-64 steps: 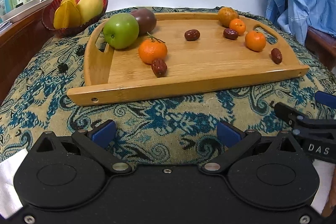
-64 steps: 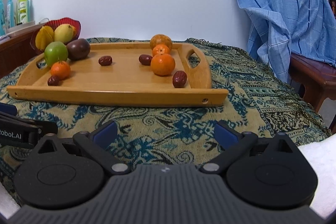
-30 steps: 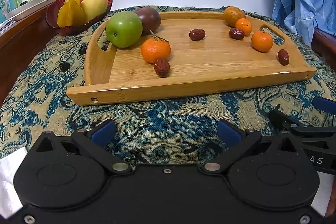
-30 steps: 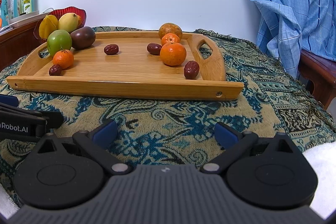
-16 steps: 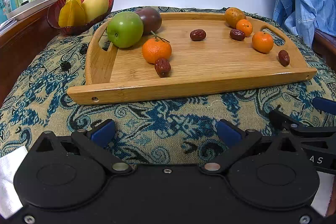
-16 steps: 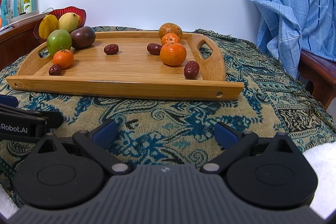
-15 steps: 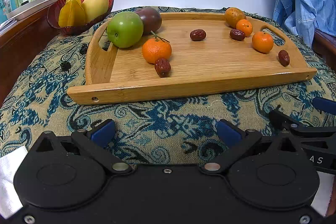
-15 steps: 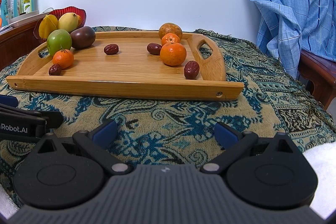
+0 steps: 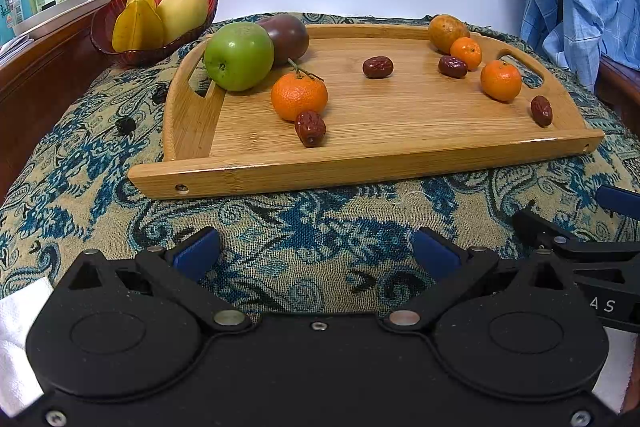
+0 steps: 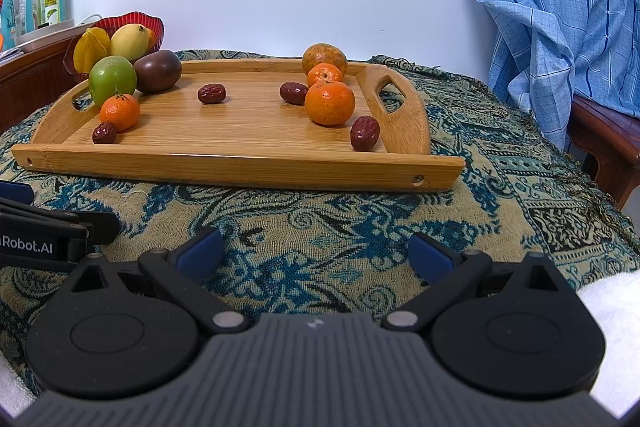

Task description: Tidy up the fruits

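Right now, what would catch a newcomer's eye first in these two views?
The wooden tray on the patterned cloth, strewn with fruit: a green apple at its far left corner, mandarins and red dates scattered across. Behind it, a red bowl holds a mango and starfruit.

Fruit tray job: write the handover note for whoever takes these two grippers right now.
Left gripper: open, empty, low over the patterned cloth short of the tray.
Right gripper: open, empty, same position alongside.
Wooden tray holds everything loose: green apple and dark purple fruit at the left end, three small oranges, one larger brownish-orange fruit at the far right, and four red dates scattered.
Red bowl beyond the tray's left end holds a starfruit and a mango.
Done: no fruit picked up so far.
Left: all the sorting.
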`<state>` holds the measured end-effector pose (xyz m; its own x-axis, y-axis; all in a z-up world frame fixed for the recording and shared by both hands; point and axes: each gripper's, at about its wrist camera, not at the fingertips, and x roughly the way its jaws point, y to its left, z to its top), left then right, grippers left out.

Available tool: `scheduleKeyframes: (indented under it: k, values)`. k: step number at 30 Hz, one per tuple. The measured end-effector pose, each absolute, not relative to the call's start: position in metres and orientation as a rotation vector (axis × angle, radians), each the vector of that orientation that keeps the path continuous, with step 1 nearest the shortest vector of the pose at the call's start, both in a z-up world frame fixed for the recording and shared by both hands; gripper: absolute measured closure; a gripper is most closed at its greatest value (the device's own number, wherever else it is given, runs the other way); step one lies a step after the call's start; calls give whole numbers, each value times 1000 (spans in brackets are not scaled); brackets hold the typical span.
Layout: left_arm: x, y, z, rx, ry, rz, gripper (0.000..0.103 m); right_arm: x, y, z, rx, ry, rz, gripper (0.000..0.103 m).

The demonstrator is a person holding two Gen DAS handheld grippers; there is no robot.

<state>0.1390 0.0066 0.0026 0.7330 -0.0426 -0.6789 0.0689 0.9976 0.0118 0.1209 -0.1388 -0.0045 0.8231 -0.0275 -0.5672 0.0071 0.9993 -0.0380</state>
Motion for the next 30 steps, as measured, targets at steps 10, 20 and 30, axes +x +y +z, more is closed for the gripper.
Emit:
scheduleKeyframes:
  k: [10, 20, 30]
  values:
    - [139, 7, 3, 37, 744, -58, 0, 122, -138, -5, -41, 607, -26, 0]
    - [139, 7, 3, 37, 744, -58, 0, 122, -138, -5, -42, 607, -26, 0]
    - [139, 7, 2, 37, 743, -58, 0, 122, -138, -6, -42, 607, -26, 0]
